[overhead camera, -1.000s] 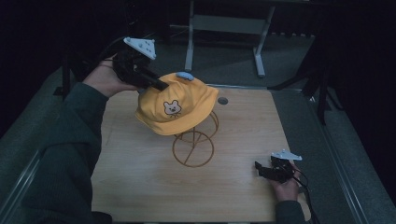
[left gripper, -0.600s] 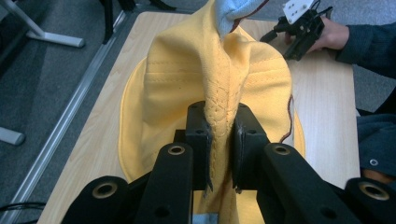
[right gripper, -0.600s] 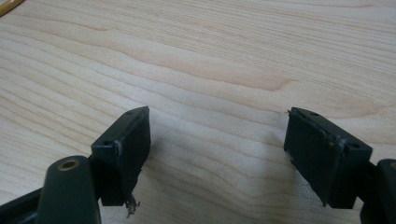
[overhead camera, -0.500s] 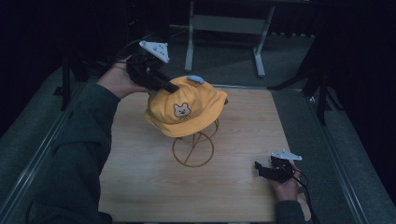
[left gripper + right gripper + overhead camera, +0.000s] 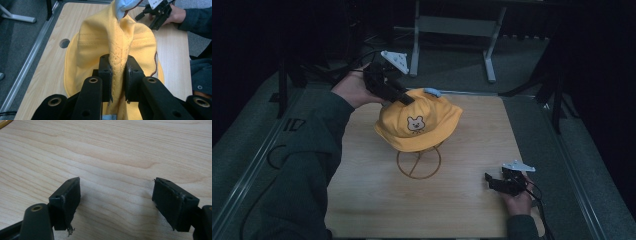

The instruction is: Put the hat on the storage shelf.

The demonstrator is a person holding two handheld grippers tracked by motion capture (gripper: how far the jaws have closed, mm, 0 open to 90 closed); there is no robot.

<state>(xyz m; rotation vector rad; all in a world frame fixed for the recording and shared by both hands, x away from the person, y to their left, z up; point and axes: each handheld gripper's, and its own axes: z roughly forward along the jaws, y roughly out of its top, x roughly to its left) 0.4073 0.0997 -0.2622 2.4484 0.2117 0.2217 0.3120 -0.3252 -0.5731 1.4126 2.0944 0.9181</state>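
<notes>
Right now your left gripper (image 5: pixel 117 75) is clenched on a fold of the yellow cotton bucket hat with the bear patch (image 5: pixel 417 122), pinching the stitched fabric at the hat's back edge, about eleven o'clock from the crown. The hat sits draped over the orange wire hat stand (image 5: pixel 418 161) near the middle of the pale wooden table (image 5: pixel 362 200), so I judge the placing nearly done: the crown covers the stand's top and the brim hangs round it. What is left, by my reading, is to let go of the fabric and check that the hat sits level. Your right gripper (image 5: pixel 498 183) rests released at five o'clock on the table, jaws wide apart with nothing between them. No containers are on the table.
</notes>
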